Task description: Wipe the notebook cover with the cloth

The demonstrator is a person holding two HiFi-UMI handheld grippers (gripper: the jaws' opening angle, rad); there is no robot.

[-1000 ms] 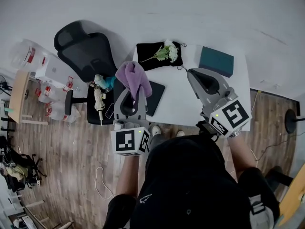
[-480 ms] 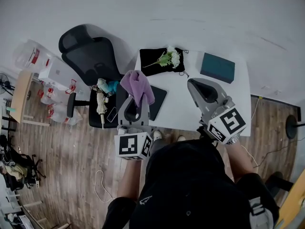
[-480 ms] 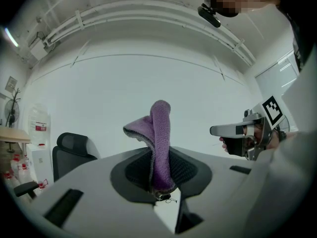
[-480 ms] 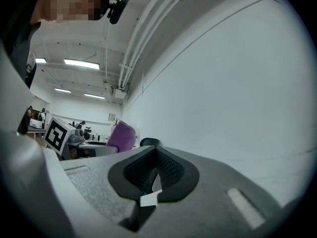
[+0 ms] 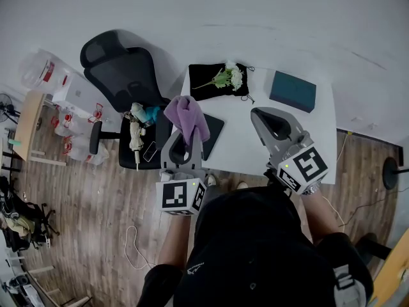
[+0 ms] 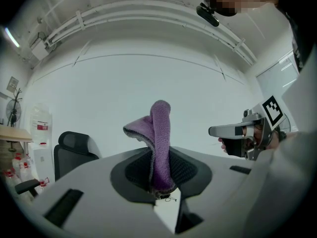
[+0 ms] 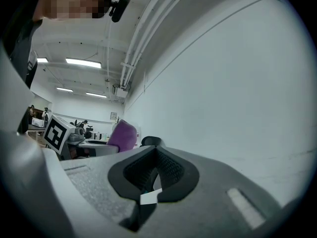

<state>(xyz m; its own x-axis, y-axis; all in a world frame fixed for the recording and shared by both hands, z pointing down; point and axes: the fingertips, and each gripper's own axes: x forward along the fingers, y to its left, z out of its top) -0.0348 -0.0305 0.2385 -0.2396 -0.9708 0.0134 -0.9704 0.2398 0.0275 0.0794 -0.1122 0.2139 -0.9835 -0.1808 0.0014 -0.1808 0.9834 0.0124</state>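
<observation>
notebook (image 5: 213, 132) lies flat on the white table (image 5: 246, 147), just to the right of the left gripper (image 5: 183, 138) and below it. its left part is hidden under that gripper and the cloth. the left gripper is held raised over the table's near edge, pointing away from the person. its jaws are clamped on the purple cloth (image 5: 185, 114), which stands up out of them and flops over to one side. the right gripper (image 5: 268, 117) hovers over the table's right half, well apart from the left one. its jaws look pressed together with nothing between them, though a thin slit may remain. only the head view shows the notebook. the left gripper view shows the pinched cloth and the right gripper off to its right. beyond the right gripper sits a teal box (image 5: 292, 91).
</observation>
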